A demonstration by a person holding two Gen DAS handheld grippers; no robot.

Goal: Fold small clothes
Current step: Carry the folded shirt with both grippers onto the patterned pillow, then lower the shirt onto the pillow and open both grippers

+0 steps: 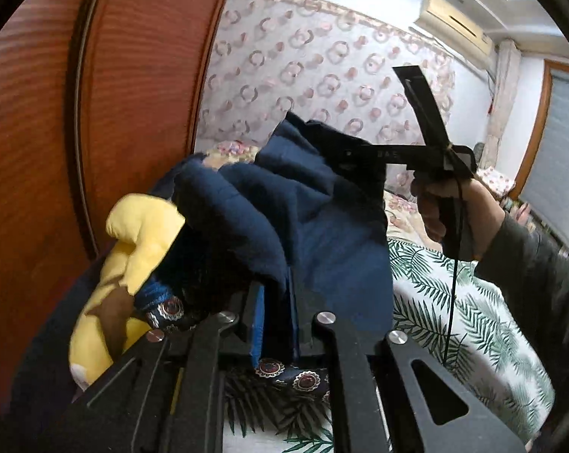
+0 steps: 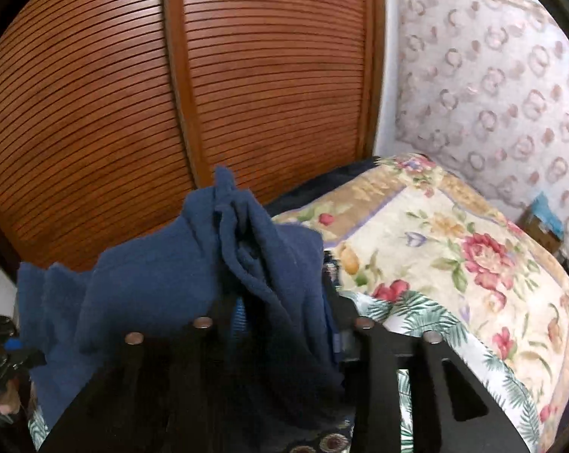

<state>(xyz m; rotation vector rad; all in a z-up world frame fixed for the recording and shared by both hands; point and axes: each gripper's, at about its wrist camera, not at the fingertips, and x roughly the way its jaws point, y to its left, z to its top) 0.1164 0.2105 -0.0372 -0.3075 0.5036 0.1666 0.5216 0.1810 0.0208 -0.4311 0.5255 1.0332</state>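
A small navy blue garment (image 1: 322,234) hangs in the air between both grippers, above the bed. My left gripper (image 1: 275,294) is shut on its near edge. My right gripper (image 1: 322,143) is at the upper right of the left wrist view, held by a hand, and is shut on the garment's far corner. In the right wrist view the same garment (image 2: 194,275) bunches up over my right gripper (image 2: 280,302), hiding most of its fingers. A second dark cloth with round red medallions (image 1: 292,375) lies under the left gripper.
A yellow plush toy (image 1: 133,256) lies at the left by the brown slatted wardrobe doors (image 2: 171,94). The bed has a palm-leaf sheet (image 1: 473,324) and a floral quilt (image 2: 454,249). A patterned wall (image 2: 492,87) stands behind.
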